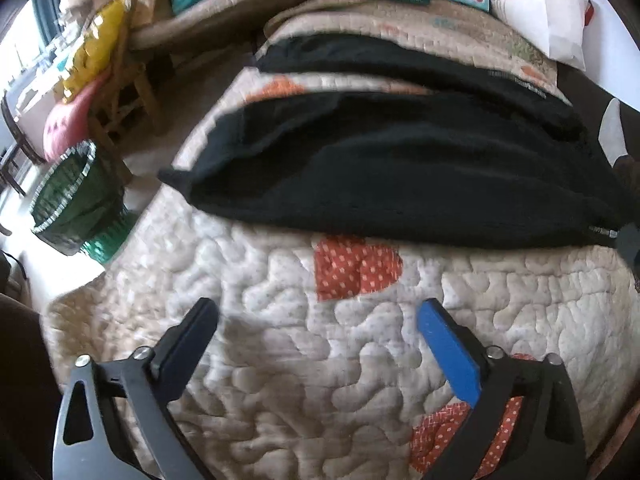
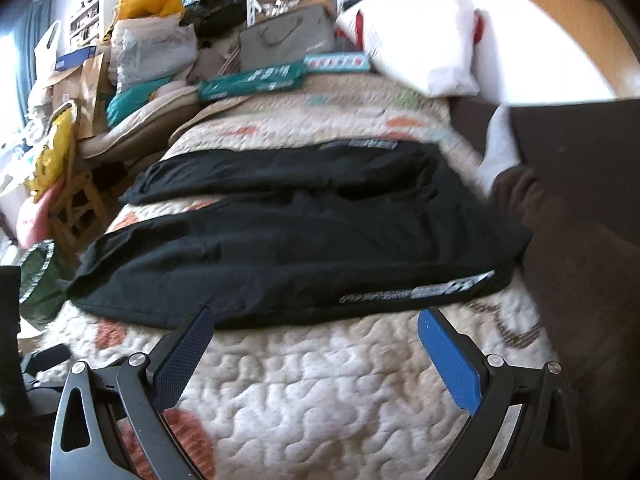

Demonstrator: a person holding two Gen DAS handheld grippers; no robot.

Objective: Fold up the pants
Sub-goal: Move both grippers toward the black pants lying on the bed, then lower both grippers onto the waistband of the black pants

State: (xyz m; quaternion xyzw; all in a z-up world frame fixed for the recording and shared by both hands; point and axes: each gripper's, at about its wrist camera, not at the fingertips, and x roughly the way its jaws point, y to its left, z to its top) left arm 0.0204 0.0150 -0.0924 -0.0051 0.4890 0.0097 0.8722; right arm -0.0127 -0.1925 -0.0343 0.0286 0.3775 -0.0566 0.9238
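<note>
The black pants [image 2: 288,232] are laid flat across the quilted bed [image 2: 320,380], legs apart, so edges can be reached. The left gripper [image 1: 318,312] and right gripper [image 2: 316,320] are held spread and empty just short of the near leg.

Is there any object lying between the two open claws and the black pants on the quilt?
Nothing visible. Only bare cream quilted bedspread lies between the right claw and the black pants; likewise for the left claw.
</note>
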